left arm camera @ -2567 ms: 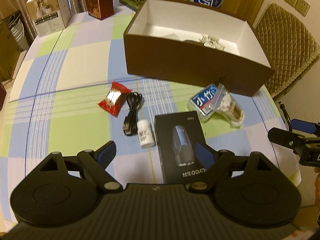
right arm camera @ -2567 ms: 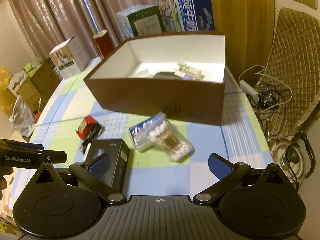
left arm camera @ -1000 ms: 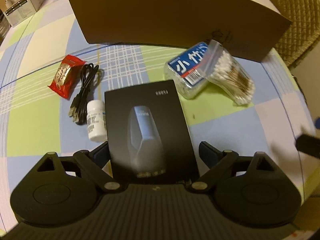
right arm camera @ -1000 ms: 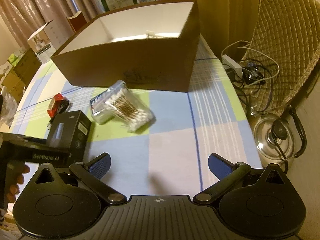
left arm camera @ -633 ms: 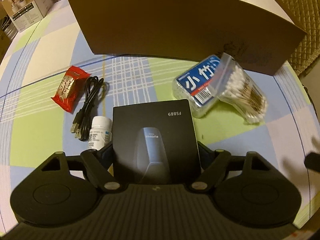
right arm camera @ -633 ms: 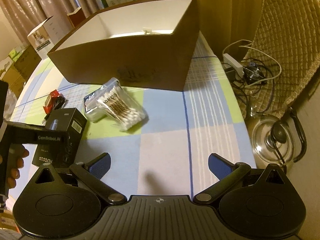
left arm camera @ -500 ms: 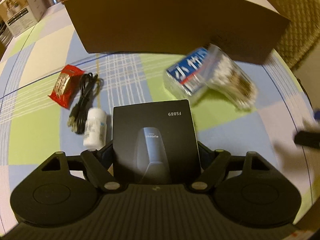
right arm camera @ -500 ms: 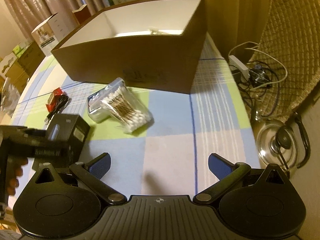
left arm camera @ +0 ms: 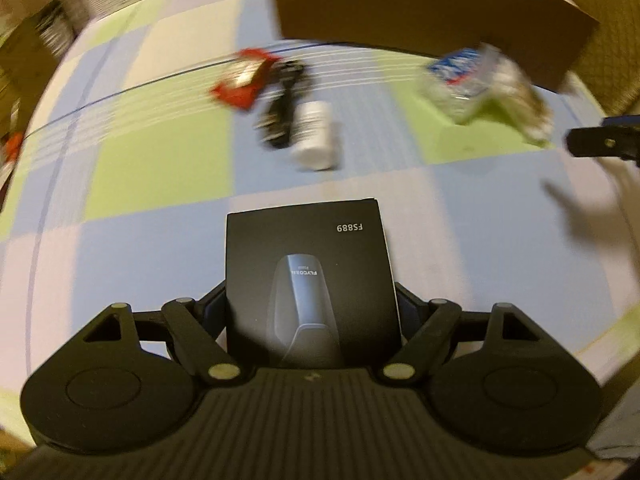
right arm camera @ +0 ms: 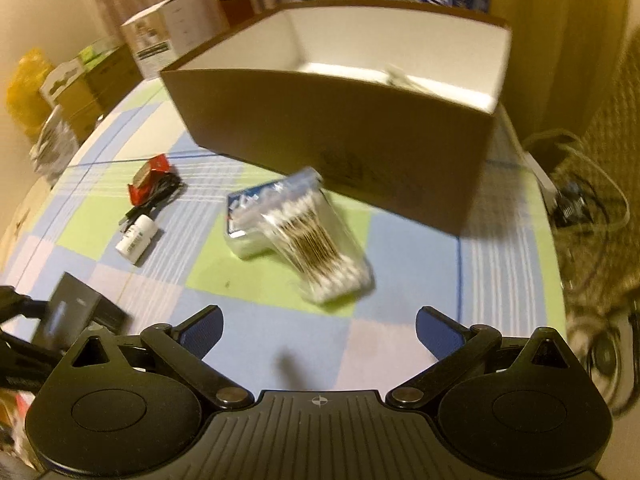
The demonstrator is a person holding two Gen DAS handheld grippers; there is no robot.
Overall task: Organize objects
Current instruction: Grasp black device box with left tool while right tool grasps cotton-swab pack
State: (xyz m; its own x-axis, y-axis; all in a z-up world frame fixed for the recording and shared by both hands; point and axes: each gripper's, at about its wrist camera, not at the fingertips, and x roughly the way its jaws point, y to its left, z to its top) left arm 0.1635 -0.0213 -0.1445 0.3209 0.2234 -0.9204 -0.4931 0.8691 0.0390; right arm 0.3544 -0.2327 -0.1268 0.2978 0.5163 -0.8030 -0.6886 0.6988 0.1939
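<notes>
My left gripper (left arm camera: pixel 310 304) is shut on a black shaver box (left arm camera: pixel 308 276) marked FS889 and holds it above the checked tablecloth; it also shows at the left edge of the right wrist view (right arm camera: pixel 76 312). My right gripper (right arm camera: pixel 320 330) is open and empty, near a bag of cotton swabs (right arm camera: pixel 300 232). A white bottle (left arm camera: pixel 312 136), a black cable (left arm camera: pixel 280 108) and a red snack packet (left arm camera: pixel 244 78) lie on the cloth. The large brown box (right arm camera: pixel 340 120) stands open behind them, with small items inside.
Cartons and boxes (right arm camera: pixel 160 36) stand along the table's far side. A quilted chair (right arm camera: pixel 616 128) and a kettle (right arm camera: pixel 600 352) with cables are past the table's right edge. My right gripper's tip shows in the left wrist view (left arm camera: pixel 604 144).
My left gripper has lifted the black box and drawn back from the other items. The right gripper has swung left, towards the cotton swabs. Both views are blurred by motion.
</notes>
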